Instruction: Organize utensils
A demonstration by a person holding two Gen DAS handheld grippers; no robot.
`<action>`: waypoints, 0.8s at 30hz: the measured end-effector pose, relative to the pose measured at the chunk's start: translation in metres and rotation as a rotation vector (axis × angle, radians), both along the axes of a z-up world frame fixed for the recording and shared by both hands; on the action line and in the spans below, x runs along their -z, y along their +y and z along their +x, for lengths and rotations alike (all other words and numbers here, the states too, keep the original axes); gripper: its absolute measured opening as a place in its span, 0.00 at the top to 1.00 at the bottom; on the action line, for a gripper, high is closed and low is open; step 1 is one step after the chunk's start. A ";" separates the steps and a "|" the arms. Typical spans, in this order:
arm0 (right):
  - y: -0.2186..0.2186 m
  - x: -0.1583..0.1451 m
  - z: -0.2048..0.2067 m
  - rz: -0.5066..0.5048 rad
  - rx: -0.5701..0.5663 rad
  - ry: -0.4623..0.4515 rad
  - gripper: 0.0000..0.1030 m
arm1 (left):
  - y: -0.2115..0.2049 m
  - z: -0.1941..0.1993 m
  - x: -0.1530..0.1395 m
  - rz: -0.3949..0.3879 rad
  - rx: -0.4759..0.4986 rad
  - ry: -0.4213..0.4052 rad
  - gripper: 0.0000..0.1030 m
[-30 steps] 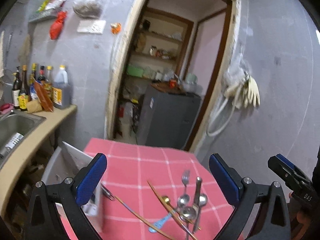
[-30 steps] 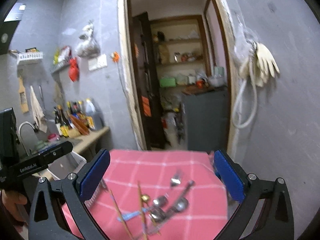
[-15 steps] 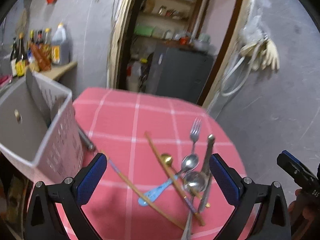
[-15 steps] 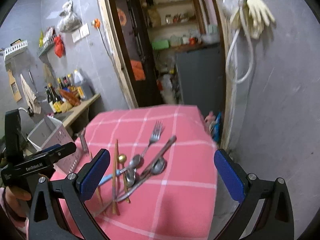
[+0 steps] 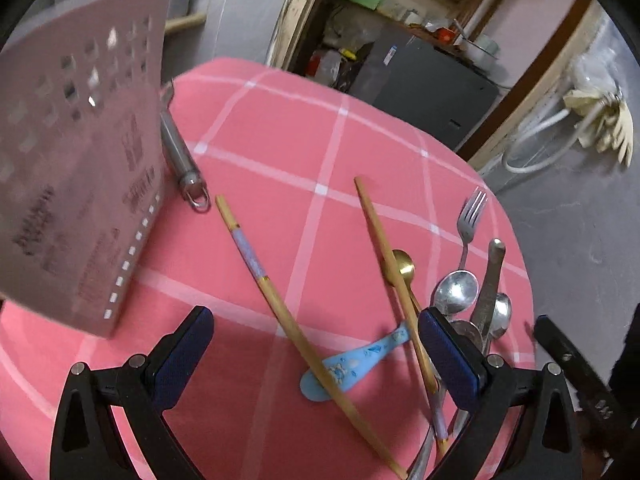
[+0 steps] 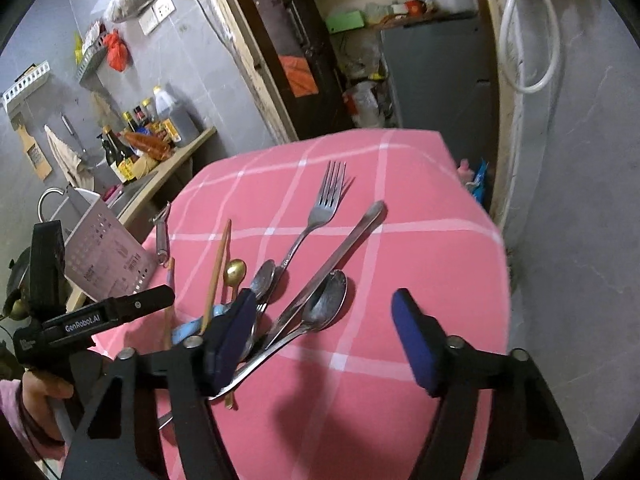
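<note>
Right wrist view: right gripper jaws just narrowed, half-open, nothing gripped, now low over utensil pile at table's near edge. Left gripper released. Pickup looks imminent.

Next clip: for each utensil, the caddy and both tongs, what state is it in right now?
Caddy: upright, nothing seen inside.
Fork: flat on cloth, handle under the pile.
Knife: lying across the big spoon.
Big spoon: bowl up, in the pile.
Blue spoon: under a chopstick.
Peeler: lying beside the caddy.
Left tongs: open, empty.
Right tongs: just been closing, open, nothing gripped.
</note>
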State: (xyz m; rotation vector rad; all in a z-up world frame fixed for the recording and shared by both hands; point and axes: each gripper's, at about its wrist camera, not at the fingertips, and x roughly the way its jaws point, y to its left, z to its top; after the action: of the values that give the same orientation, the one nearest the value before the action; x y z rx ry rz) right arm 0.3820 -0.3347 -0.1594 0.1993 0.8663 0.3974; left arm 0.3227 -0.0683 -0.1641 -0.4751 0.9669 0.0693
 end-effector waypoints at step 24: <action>0.010 0.028 0.024 0.095 0.006 0.096 0.87 | -0.031 0.076 0.001 -0.058 0.206 0.120 0.51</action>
State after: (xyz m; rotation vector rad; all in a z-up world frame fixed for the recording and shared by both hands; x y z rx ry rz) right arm 0.4058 -0.3250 -0.1878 0.3110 0.9417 0.4267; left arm 0.3990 -0.0997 -0.1649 -0.4255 1.1330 -0.1173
